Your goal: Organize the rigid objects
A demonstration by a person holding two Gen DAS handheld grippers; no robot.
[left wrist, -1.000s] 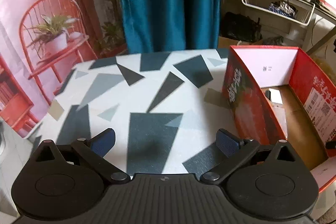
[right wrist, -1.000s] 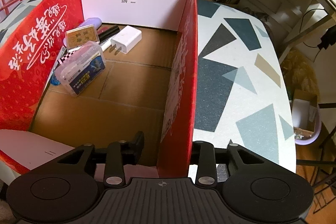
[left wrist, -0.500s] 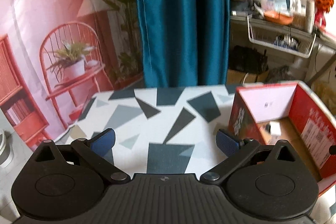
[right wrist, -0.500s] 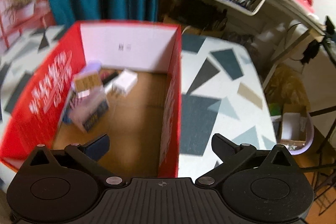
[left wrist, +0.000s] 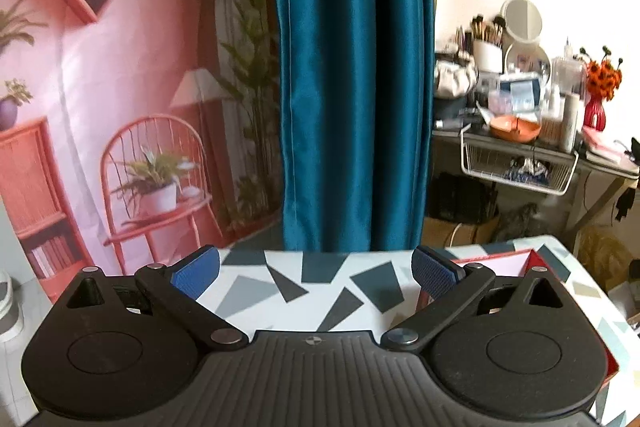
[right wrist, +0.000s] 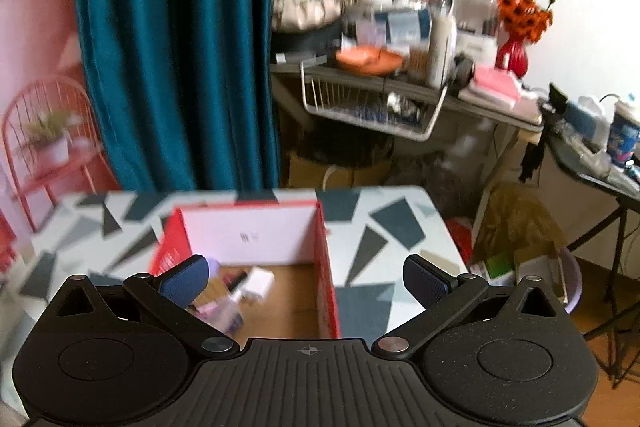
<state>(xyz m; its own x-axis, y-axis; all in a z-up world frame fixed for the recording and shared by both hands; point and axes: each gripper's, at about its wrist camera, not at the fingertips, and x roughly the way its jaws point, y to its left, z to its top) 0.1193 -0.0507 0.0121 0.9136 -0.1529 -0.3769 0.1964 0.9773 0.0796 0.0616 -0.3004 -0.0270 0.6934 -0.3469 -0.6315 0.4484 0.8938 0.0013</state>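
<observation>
A red cardboard box [right wrist: 326, 267] with a white inner back wall stands on the patterned table [right wrist: 380, 227]. Inside it lie a white charger [right wrist: 260, 281] and several small blurred items. In the left wrist view only the box's corner [left wrist: 528, 261] shows at the right. My right gripper [right wrist: 306, 281] is open and empty, held well back from and above the box. My left gripper [left wrist: 316, 273] is open and empty, above the table [left wrist: 320, 279] to the left of the box.
A teal curtain [left wrist: 356, 87] hangs behind the table. A cluttered grey desk [right wrist: 400, 75] with a wire basket [right wrist: 372, 107] stands at the back right. A pink backdrop with a printed chair [left wrist: 156, 179] fills the left. A lilac bin [right wrist: 532, 279] sits on the floor to the right.
Both grippers have pulled back and tilted up from the table and box. The right gripper has let go of the box wall and opened. The box now looks smaller and farther off.
</observation>
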